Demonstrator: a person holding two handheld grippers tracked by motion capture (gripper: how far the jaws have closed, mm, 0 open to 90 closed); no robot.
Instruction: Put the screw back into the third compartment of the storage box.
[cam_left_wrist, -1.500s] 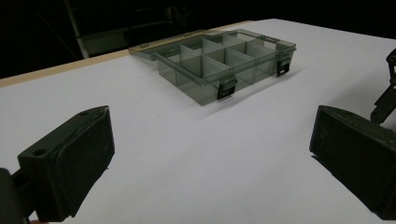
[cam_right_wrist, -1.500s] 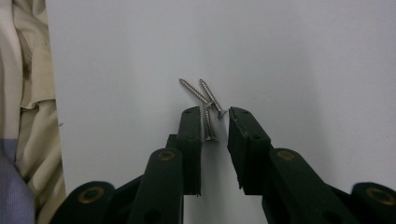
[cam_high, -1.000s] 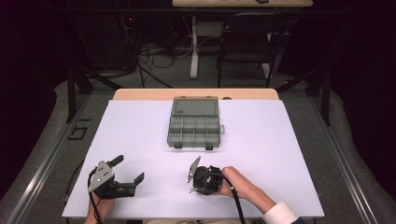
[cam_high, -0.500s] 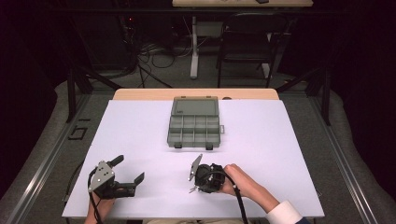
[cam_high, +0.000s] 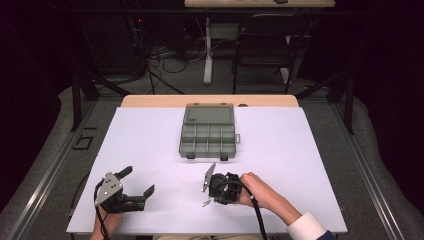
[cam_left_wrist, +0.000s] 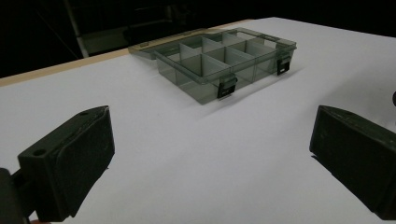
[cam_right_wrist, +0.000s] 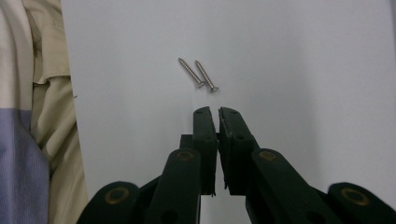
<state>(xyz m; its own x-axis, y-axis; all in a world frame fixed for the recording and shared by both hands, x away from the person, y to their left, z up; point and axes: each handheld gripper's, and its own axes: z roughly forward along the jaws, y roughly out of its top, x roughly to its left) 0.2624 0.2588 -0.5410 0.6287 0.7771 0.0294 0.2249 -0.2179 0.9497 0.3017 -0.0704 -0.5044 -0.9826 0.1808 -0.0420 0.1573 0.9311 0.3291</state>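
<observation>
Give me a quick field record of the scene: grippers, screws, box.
left gripper: jaws wide open, holding nothing, low over the table
right gripper: jaws shut, empty, pointing at the screws
screws: two, lying side by side on the table just past the right jaw tips
compartment box: lid open, compartments look empty, far side of the table

Screws (cam_right_wrist: 197, 74): silver
Right gripper (cam_right_wrist: 217, 112): black
Box (cam_high: 207, 131): smoky grey, see-through
Table (cam_high: 310, 150): white

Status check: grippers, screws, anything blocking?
Left gripper open, empty. Right gripper shut, empty, just short of two silver flat-head screws lying side by side on white tabletop. Nothing between jaws and screws.
</observation>
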